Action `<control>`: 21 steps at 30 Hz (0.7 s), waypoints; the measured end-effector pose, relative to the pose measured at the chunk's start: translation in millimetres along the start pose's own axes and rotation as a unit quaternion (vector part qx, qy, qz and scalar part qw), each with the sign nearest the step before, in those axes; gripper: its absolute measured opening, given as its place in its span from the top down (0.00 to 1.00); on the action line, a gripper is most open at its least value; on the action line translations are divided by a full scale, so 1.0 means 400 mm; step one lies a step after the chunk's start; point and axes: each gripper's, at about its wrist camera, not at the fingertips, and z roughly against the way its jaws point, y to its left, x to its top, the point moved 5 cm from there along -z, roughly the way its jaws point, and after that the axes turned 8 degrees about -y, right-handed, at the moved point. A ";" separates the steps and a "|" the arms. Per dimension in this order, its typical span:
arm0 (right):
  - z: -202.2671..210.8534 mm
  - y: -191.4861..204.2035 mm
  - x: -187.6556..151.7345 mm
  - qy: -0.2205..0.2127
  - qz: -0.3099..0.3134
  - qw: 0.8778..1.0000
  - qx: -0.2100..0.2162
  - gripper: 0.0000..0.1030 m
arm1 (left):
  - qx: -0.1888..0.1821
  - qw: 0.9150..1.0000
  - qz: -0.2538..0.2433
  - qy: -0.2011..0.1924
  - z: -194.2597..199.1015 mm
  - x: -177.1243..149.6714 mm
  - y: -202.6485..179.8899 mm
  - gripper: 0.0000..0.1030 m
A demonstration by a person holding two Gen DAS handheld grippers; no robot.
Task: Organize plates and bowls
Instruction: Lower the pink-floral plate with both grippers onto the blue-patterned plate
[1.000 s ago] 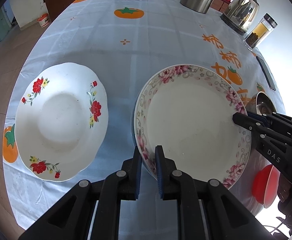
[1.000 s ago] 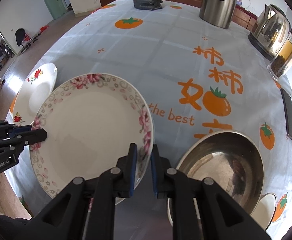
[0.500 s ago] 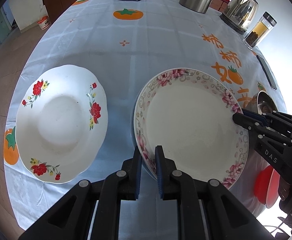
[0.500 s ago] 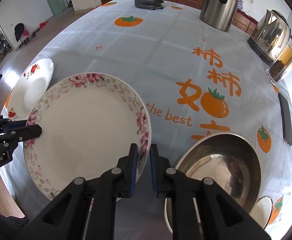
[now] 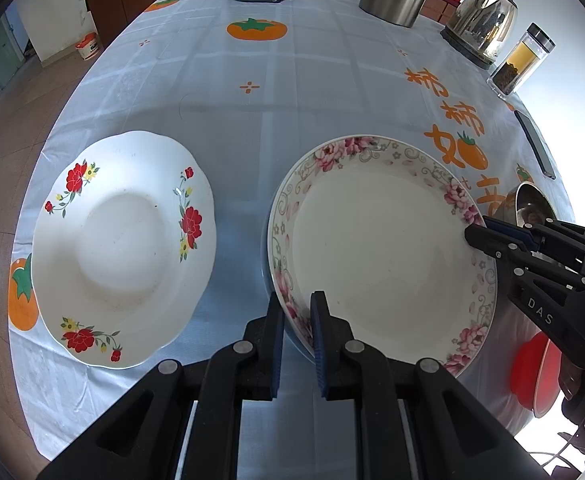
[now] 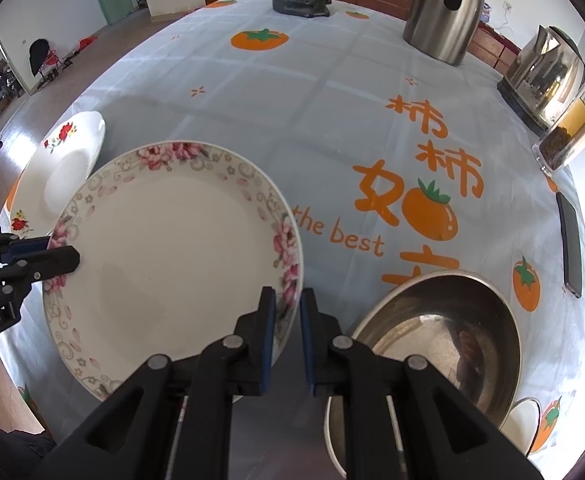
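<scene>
Table (image 5: pixel 292 80): wide bare cloth beyond the plates; far edge lined with kettles and a jar. Steel bowl (image 6: pixel 444 328): just beside right gripper, full in right view, a sliver in left. Pink-rimmed plate (image 5: pixel 380 248): mid-table, pinched at opposite rims by left gripper (image 5: pixel 297 308) and right gripper (image 6: pixel 286 304), fingers clamped on rim. Red-flowered plate (image 5: pixel 120 248): close beside it, left, apart. Red bowl (image 5: pixel 532 372): left view only, off table's right edge.

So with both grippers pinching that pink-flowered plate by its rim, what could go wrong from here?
1. The left gripper and right gripper hold the pink-flowered plate only by thin rim edges; it could slip.
2. Swung rightward, it might hit the steel bowl.
3. Lowered carelessly onto the red-flowered plate, it could chip.
</scene>
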 end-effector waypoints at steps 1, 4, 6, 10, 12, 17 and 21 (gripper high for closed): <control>-0.001 0.001 0.001 0.000 0.001 1.000 -0.001 0.88 | 0.000 1.000 0.001 0.000 0.000 0.000 0.000 0.86; -0.004 0.003 0.003 0.002 0.005 1.000 -0.003 0.88 | 0.001 1.000 -0.001 0.000 0.000 0.001 0.000 0.86; -0.005 0.002 0.004 0.003 0.005 1.000 -0.004 0.88 | 0.001 1.000 -0.001 -0.001 0.000 0.002 0.001 0.86; -0.006 0.003 0.004 0.003 0.007 1.000 -0.006 0.88 | 0.002 1.000 -0.001 0.000 0.000 0.003 0.001 0.86; -0.006 0.002 0.004 0.003 0.010 1.000 -0.008 0.88 | 0.005 1.000 -0.004 -0.001 0.000 0.003 -0.001 0.86; -0.007 0.007 0.001 0.002 0.019 1.000 -0.015 0.88 | 0.010 1.000 -0.006 -0.003 -0.003 0.006 0.002 0.86; -0.007 0.007 0.001 0.003 0.019 1.000 -0.015 0.88 | 0.010 1.000 -0.005 -0.003 -0.003 0.004 0.001 0.86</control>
